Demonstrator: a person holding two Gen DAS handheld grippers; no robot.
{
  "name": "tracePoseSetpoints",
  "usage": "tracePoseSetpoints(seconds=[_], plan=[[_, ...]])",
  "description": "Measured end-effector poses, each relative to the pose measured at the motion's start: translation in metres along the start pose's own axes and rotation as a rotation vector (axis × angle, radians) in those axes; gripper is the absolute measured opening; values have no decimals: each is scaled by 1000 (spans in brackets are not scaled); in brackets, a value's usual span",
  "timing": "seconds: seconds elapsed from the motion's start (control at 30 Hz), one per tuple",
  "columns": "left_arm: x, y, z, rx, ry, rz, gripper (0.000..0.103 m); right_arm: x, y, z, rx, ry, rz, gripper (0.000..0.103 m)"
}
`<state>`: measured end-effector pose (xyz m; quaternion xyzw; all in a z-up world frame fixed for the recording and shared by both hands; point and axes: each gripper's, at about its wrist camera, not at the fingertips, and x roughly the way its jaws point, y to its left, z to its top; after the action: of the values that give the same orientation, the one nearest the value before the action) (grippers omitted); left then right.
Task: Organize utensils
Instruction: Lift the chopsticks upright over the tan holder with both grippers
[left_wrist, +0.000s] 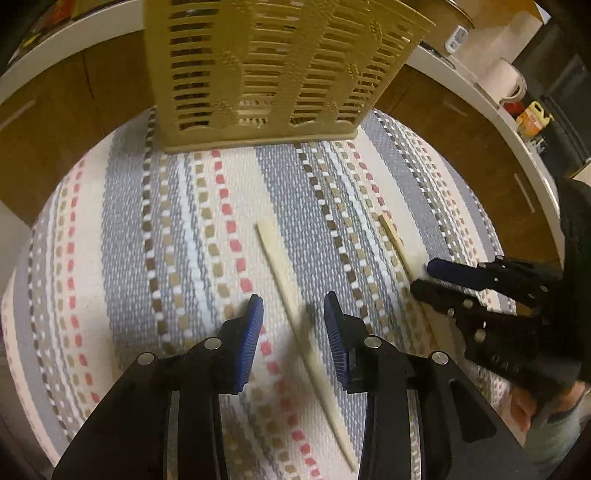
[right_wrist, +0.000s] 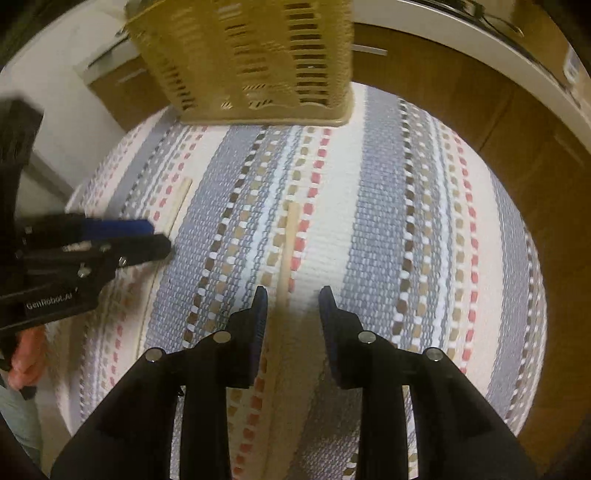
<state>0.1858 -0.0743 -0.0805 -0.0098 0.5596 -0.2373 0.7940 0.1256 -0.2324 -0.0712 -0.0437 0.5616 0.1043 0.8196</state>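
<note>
Nearest our two cameras, we see each gripper's black arms and blue pads rising from the bottom edge, their rear parts cut off. The left gripper (left_wrist: 293, 314) stands parted, with the pale chopstick (left_wrist: 291, 291) lying flat on the striped cloth (left_wrist: 129, 236) between its pads, touched by neither; the stick's near tip runs under the gripper body and out of sight. The right gripper (right_wrist: 291, 306) is likewise released, its pads spread either side of the second chopstick (right_wrist: 286, 254), which rests on the cloth without contact as far as we can make out; motion blur softens this view.

The left wrist view shows the right gripper from the side, over the near part of the second chopstick, so only that stick's far end shows there. The right wrist view in turn shows the left gripper at its left edge, with a hand (right_wrist: 26, 354) beneath it, partly cut off, and only the far end of the pale chopstick beyond the blue pad.

Farther off, the tan slotted utensil basket (left_wrist: 266, 74) stands upright at the cloth's far edge, its top cropped; we cannot see inside it. Beyond, wooden cabinet fronts (left_wrist: 74, 110) and a white counter edge curve around; small items at the far right of the left view are too small to name.
</note>
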Motion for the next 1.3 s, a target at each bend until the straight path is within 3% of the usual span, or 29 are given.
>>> tracePoseSetpoints(seconds=[0.1,0.2,0.23,0.3,0.4,0.47,0.53,0.7,0.9,1.03,1.3], plan=[[6,-15,5,54,31,65,32,2,14,1,-50,19,-79,26],[13,-32,10,106,63,166,30,2,28,1,-95,38,-114,15],[15,-35,9,125,66,208,27,3,31,2,-101,44,-113,10],[17,-41,9,144,62,246,8,3,35,2,-112,42,-116,6],[15,-39,10,119,42,223,3,1,36,-1,-106,23,-106,5],[10,-32,8,74,-5,136,3,-2,32,-5,-90,9,-85,4],[3,-25,5,43,-52,97,3,-11,23,-10,-64,-30,-30,4],[-46,-17,-2,0,-267,-36,3,-51,7,-17,-8,-179,66,4],[-121,-25,-4,21,-542,-69,3,-118,4,-10,8,-417,109,4],[-165,-23,3,15,-719,-31,3,-156,7,4,26,-565,105,4],[-241,-23,35,-31,-1041,27,3,-201,-18,68,86,-789,123,4]])
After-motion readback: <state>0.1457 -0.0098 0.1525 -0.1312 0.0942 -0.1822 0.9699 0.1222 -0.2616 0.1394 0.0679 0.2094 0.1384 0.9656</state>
